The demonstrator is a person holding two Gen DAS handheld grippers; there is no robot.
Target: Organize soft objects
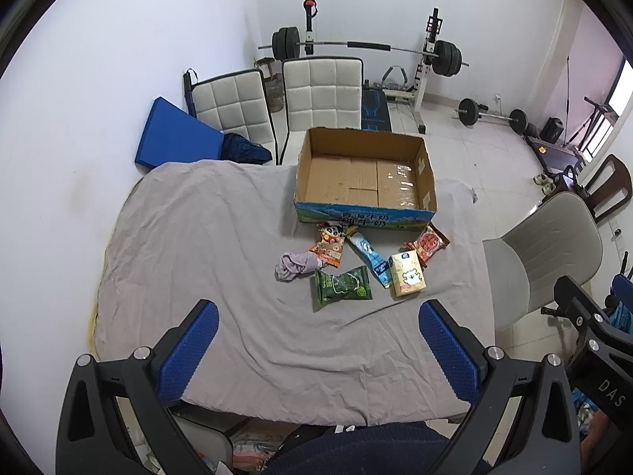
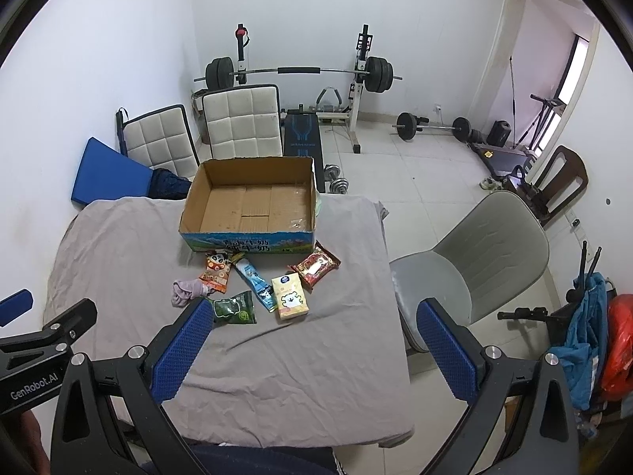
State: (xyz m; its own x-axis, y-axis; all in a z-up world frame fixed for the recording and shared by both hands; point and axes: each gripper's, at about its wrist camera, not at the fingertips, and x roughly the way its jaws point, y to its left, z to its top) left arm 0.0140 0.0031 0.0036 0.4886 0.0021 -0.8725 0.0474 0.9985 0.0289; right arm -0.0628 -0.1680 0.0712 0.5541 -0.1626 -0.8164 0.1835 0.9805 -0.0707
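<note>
Both my grippers, left gripper (image 1: pixel 318 340) and right gripper (image 2: pixel 312 340), hover fingers spread, empty, near six soft items before the cardboard box (image 1: pixel 366 176).

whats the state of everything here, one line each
cardboard box: open top, nothing inside
left claw: open, holding nothing
right claw: open, holding nothing
green packet: flat on the cloth, sealed
yellow tissue pack: on the cloth, outside the box
purple cloth: crumpled
red packet: on the cloth beside the box
</note>
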